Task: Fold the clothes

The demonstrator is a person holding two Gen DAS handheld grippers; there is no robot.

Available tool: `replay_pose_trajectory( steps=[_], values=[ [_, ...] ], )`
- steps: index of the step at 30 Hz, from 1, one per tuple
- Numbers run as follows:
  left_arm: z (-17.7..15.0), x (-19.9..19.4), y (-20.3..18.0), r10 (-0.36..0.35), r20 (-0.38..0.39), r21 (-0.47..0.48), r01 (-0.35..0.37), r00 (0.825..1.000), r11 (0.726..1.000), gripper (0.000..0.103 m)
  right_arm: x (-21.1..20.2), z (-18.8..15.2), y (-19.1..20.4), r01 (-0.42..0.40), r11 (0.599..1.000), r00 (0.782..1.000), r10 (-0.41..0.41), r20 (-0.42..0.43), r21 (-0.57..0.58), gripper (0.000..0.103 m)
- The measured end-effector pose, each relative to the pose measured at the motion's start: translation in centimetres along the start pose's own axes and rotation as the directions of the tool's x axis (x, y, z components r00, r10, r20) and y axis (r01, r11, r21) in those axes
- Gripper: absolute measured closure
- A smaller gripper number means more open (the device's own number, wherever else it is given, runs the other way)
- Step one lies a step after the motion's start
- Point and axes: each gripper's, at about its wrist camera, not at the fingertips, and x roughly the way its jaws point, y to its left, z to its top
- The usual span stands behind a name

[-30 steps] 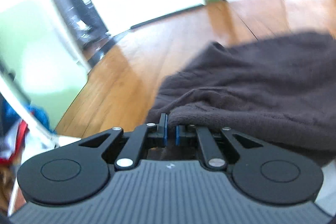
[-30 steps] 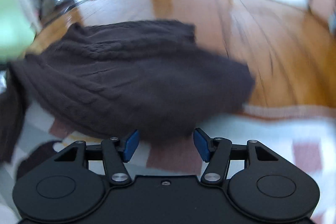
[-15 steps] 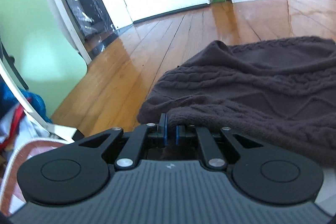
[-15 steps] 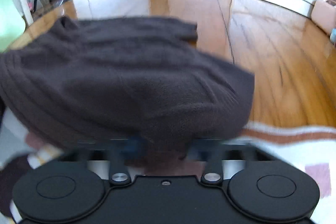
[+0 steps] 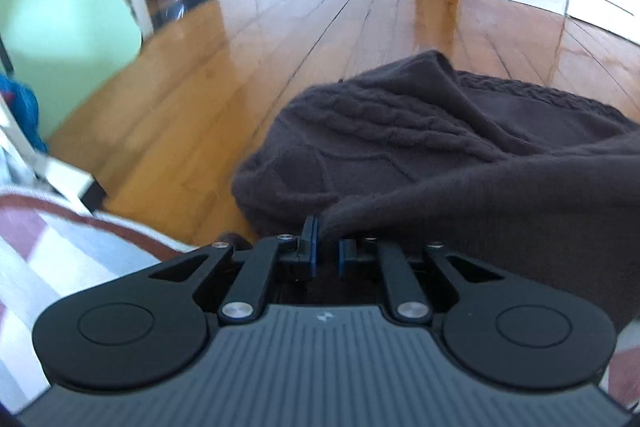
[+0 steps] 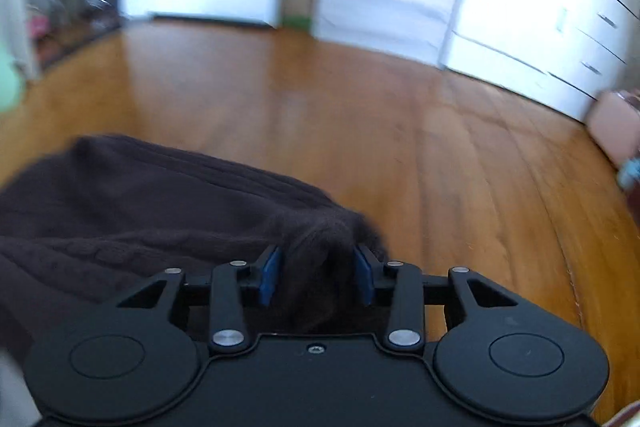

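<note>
A dark brown cable-knit sweater (image 5: 400, 131) lies bunched in front of me, partly over the wooden floor edge. In the left wrist view my left gripper (image 5: 325, 233) is shut on a fold of the sweater's edge, its blue pads nearly together. From the right wrist the same sweater (image 6: 120, 211) spreads to the left. My right gripper (image 6: 318, 261) is shut on a thick wad of the knit that fills the gap between its blue pads (image 6: 269, 273). What lies under the sweater is hidden.
A white and reddish checked cloth (image 5: 60, 259) covers the surface at the lower left. Glossy wooden floor (image 6: 360, 115) stretches ahead. A pale green panel (image 5: 60, 7) stands at the left, white drawers (image 6: 540, 27) and a pink box (image 6: 616, 123) at the right.
My right gripper moved forward onto the sweater and its pads came together on a bunch of it, then tilted up. The left gripper kept its hold and swung right.
</note>
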Motion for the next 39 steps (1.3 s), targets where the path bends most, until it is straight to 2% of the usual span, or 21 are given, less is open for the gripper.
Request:
replay_pose_trajectory(
  steps=[2,4,5,6,10,15,18,21,23,24,25,26,27,29,30,31,33,35,37,38,39],
  values=[
    [-0.4,0.8,0.8,-0.012,-0.035,-0.047,0.01,0.999,0.999,0.086,1.2,-0.1,-1.4,-0.039,0.994,0.998,0.043,-0.043,0.103,0.057],
    [-0.6,1.2,1.5,-0.033,-0.053,-0.085,0.029,0.998,0.996,0.086,1.1,-1.3,-3.2,-0.13,0.968,0.989,0.141,-0.037,0.216,0.05],
    [-0.7,1.2,1.6,-0.036,-0.052,-0.088,0.031,0.998,0.996,0.086,0.9,-2.2,-4.0,-0.16,0.955,0.984,0.174,-0.035,0.248,0.045],
    [-0.7,1.3,1.6,-0.039,-0.051,-0.091,0.034,0.998,0.995,0.086,0.7,-3.1,-4.5,-0.172,0.95,0.981,0.189,-0.04,0.26,0.045],
    [-0.8,1.2,1.2,-0.03,-0.04,-0.069,0.028,0.999,0.997,0.086,0.7,-6.0,-6.3,-0.17,0.947,0.978,0.195,-0.068,0.272,0.045],
    [-0.9,1.1,0.7,-0.022,-0.036,-0.038,0.021,0.999,0.999,0.087,2.4,-8.9,-8.5,-0.21,0.883,0.956,0.276,-0.102,0.42,0.045],
    [-0.8,1.2,1.0,-0.036,-0.038,-0.058,0.034,0.999,0.998,0.086,3.1,-9.2,-8.3,-0.218,0.865,0.95,0.294,-0.103,0.452,0.044],
    [-0.8,1.2,1.2,-0.046,-0.042,-0.066,0.043,0.998,0.997,0.086,4.3,-8.7,-7.3,-0.203,0.882,0.952,0.28,-0.127,0.426,0.035],
    [-0.8,1.3,1.2,-0.045,-0.044,-0.06,0.042,0.998,0.997,0.086,5.0,-8.5,-6.3,-0.185,0.902,0.952,0.263,-0.156,0.389,0.035],
    [-0.8,1.3,1.1,-0.044,-0.045,-0.057,0.042,0.998,0.998,0.086,5.0,-8.4,-5.9,-0.19,0.908,0.952,0.264,-0.156,0.374,0.037],
    [-0.8,1.4,1.1,-0.043,-0.044,-0.052,0.04,0.998,0.998,0.086,4.9,-8.3,-5.6,-0.195,0.913,0.952,0.265,-0.155,0.359,0.046],
    [-0.7,1.4,1.0,-0.041,-0.042,-0.047,0.039,0.998,0.998,0.086,4.7,-8.1,-5.2,-0.199,0.919,0.954,0.262,-0.148,0.341,0.093],
    [-0.8,1.4,0.9,-0.037,-0.039,-0.039,0.036,0.999,0.999,0.086,3.8,-7.8,-5.0,-0.191,0.928,0.964,0.239,-0.117,0.32,0.099],
    [-0.7,1.4,0.8,-0.032,-0.033,-0.035,0.031,0.999,0.999,0.088,0.8,-7.0,-5.0,-0.111,0.948,0.993,0.12,-0.013,0.299,0.099],
    [-0.7,1.3,0.7,-0.031,-0.029,-0.034,0.03,0.999,0.999,0.089,-0.8,-6.5,-5.1,-0.079,0.952,0.997,0.069,0.042,0.295,0.099],
    [-0.6,0.9,0.6,-0.035,-0.022,-0.027,0.034,0.999,0.999,0.089,-2.4,-5.6,-5.6,-0.088,0.95,0.994,0.064,0.091,0.299,0.099],
    [-0.4,0.1,0.4,-0.042,-0.01,-0.013,0.042,0.999,0.999,0.089,-6.1,-3.8,-6.8,-0.14,0.937,0.977,0.078,0.198,0.321,0.099],
    [-0.3,-0.7,0.2,-0.049,0.003,0.0,0.049,0.999,0.999,0.09,-11.5,-3.2,-7.9,-0.234,0.919,0.933,0.12,0.34,0.318,0.1],
    [-0.1,-1.7,0.1,-0.056,0.016,0.015,0.056,0.998,0.998,0.09,-17.0,-2.6,-8.9,-0.326,0.896,0.866,0.156,0.476,0.3,0.1],
    [-0.1,-2.8,0.2,-0.057,0.024,0.025,0.056,0.998,0.998,0.09,-19.8,-2.8,-9.5,-0.376,0.882,0.822,0.176,0.541,0.285,0.102],
    [-0.3,-4.0,0.4,-0.056,0.024,0.033,0.056,0.998,0.998,0.09,-22.7,-4.5,-10.3,-0.436,0.86,0.774,0.209,0.598,0.264,0.102]
  ],
)
